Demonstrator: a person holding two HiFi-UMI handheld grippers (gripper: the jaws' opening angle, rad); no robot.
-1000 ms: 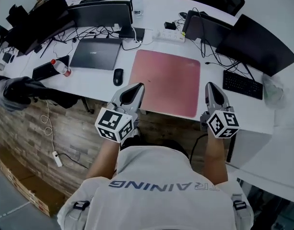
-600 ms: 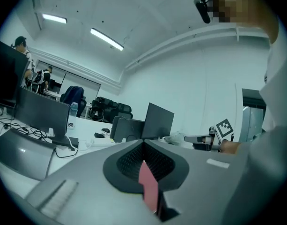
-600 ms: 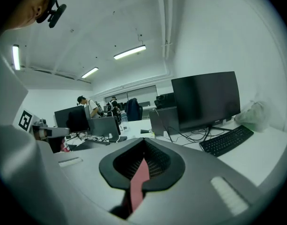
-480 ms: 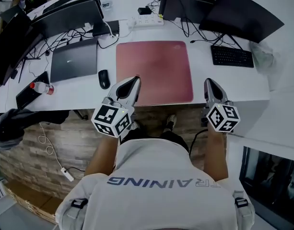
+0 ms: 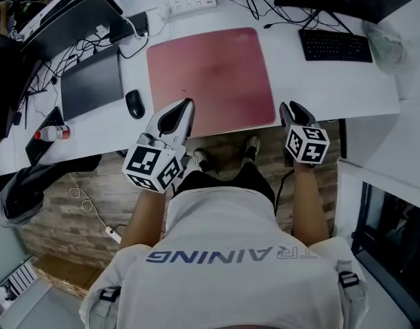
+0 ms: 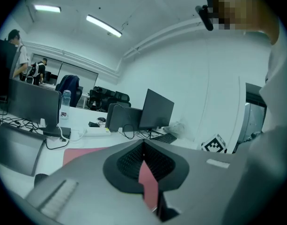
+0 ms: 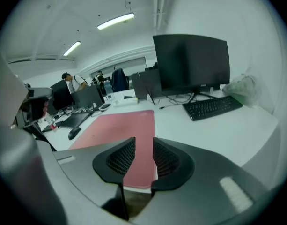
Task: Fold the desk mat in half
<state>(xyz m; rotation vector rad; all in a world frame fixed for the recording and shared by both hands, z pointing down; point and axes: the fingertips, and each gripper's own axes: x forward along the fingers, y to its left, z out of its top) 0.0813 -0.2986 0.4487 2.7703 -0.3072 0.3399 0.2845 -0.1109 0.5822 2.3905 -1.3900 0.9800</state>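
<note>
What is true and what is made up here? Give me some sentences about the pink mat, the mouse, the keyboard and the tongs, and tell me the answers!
1. The pink mat lies flat and unfolded on the white desk. True.
2. The mouse sits to the right of the mat. False: it sits to the left of it.
3. The right tongs are squeezing the mat. False: their jaws have just been opening and stand apart, with nothing pinched between them. The mat only shows through the gap.
4. A black keyboard lies on the desk to the right of the mat. True.
</note>
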